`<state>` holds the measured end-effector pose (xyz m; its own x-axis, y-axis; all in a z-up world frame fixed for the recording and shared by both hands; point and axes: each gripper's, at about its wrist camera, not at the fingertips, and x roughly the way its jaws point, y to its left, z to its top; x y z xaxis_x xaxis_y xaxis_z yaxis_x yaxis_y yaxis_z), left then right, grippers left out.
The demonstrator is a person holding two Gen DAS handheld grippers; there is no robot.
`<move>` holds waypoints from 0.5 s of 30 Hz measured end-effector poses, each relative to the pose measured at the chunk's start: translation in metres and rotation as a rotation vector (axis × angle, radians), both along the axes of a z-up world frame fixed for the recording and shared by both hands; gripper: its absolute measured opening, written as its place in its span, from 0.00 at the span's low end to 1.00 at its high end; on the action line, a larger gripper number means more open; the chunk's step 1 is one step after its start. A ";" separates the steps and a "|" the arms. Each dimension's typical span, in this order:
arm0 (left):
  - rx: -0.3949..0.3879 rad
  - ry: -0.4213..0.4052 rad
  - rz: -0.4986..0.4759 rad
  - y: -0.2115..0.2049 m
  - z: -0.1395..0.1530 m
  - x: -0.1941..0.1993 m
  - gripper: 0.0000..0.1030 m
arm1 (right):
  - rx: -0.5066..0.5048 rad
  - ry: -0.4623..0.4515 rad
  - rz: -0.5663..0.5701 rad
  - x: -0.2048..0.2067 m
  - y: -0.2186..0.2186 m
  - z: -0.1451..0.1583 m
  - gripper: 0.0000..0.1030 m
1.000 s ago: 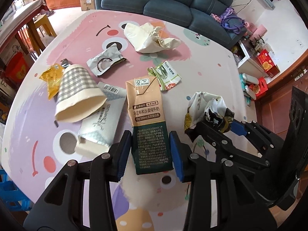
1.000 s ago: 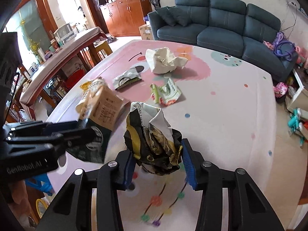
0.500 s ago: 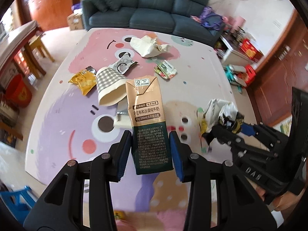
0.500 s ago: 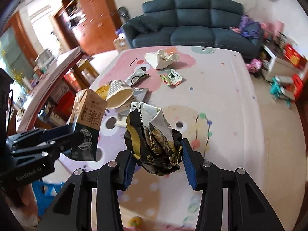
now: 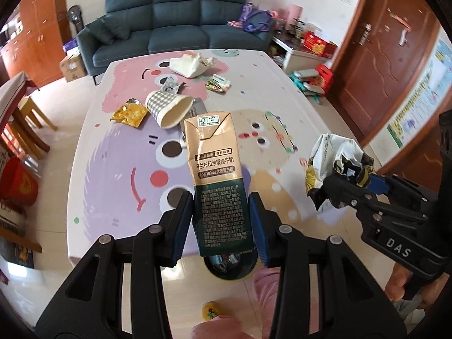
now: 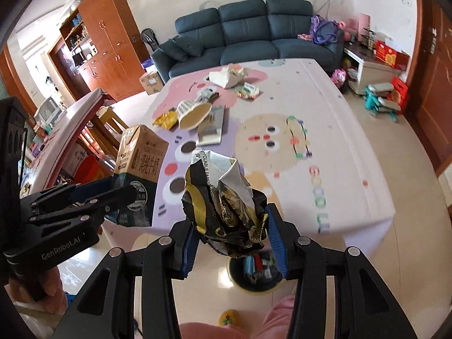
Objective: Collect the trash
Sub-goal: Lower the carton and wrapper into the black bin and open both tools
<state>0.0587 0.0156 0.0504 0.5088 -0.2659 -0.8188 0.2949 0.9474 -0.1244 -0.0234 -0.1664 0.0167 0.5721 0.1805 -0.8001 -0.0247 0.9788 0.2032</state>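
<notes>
My left gripper is shut on a tan and green milk carton, held upright above a small bin on the floor. The carton also shows in the right wrist view. My right gripper is shut on a crumpled black, gold and white wrapper, held over the same bin. The wrapper shows in the left wrist view at the right. Both grippers are off the near edge of the play mat.
On the mat lie a checked paper cup, a yellow snack bag, a crumpled cream paper bag, a green and white wrapper and a silver wrapper. A blue sofa stands behind. A wooden door is at the right.
Both grippers have pulled back and up from the mat with their items. The bin on the floor has come into view beneath them.
</notes>
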 end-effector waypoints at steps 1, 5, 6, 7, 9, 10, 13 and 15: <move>0.001 0.001 -0.010 0.003 0.000 -0.008 0.36 | 0.006 0.009 -0.005 -0.010 0.002 0.000 0.43; 0.000 0.013 -0.038 0.009 -0.001 -0.032 0.36 | 0.006 0.044 0.000 -0.029 0.006 -0.005 0.43; 0.001 0.016 -0.042 0.010 -0.001 -0.038 0.36 | 0.006 0.050 0.003 -0.031 0.006 -0.007 0.43; 0.002 0.019 -0.043 0.009 -0.002 -0.041 0.36 | 0.004 0.059 0.006 -0.034 0.007 -0.009 0.43; 0.005 0.030 -0.042 0.009 -0.006 -0.048 0.36 | 0.008 0.078 0.015 -0.039 0.007 -0.018 0.43; 0.004 0.038 -0.040 0.009 -0.008 -0.053 0.36 | 0.010 0.091 0.020 -0.041 0.007 -0.023 0.43; 0.009 0.066 -0.032 0.006 -0.021 -0.060 0.36 | 0.021 0.129 0.040 -0.043 0.006 -0.045 0.43; 0.019 0.083 -0.025 0.002 -0.032 -0.064 0.36 | 0.023 0.156 0.052 -0.042 0.004 -0.065 0.43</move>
